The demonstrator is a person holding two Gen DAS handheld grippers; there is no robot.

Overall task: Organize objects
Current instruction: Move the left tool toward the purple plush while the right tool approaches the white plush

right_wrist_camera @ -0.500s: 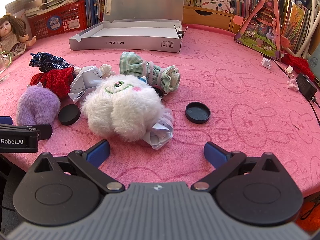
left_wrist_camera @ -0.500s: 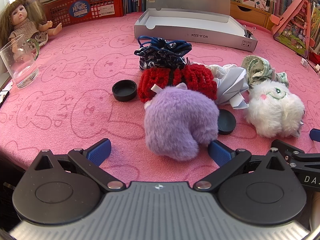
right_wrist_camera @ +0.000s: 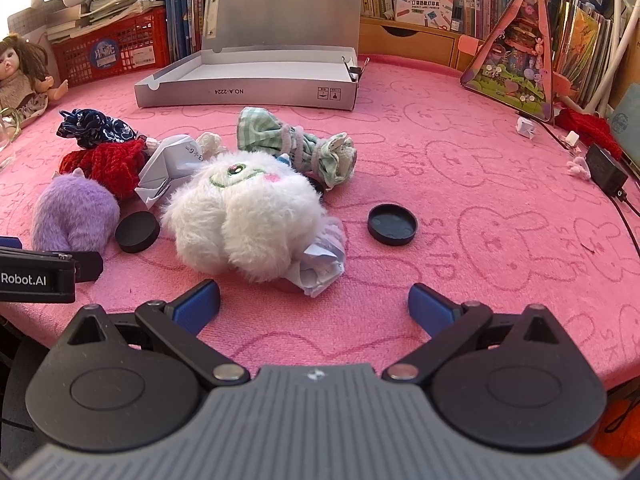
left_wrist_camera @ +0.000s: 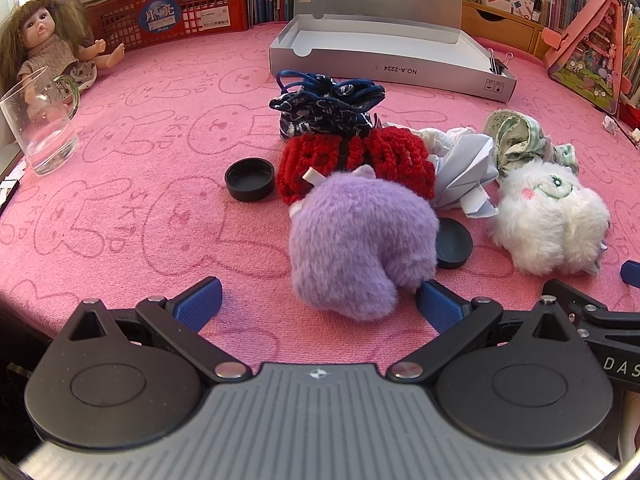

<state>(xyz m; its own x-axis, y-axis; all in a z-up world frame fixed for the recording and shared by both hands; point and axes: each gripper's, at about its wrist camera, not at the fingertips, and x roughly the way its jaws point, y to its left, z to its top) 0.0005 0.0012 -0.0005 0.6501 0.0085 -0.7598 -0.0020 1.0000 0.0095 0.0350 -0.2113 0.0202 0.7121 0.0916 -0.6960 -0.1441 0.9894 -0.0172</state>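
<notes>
Grey box: we see it at the back of the pink table, lid raised, its tray showing nothing inside; a binder clip sits on its right corner.
Glass mug: we find it at the table's left edge, in front of the doll; it looks empty.
Red crate: it stands behind the doll with books and papers stacked on top.
Pile to sort: the purple plush, red knit piece, dark blue pouch, crumpled paper, green checked cloth and white plush lie together in front of the box, none of them in it.
Black caps: one lies left of the red knit, one between the two plushes, one alone to the right of the white plush.
Left gripper: we see its fingers spread wide, holding nothing, the purple plush just ahead of them.
Right gripper: its fingers are spread wide and bare, just short of the white plush.
Change since earlier frame: we spot none; the things and both grippers sit as before.
</notes>
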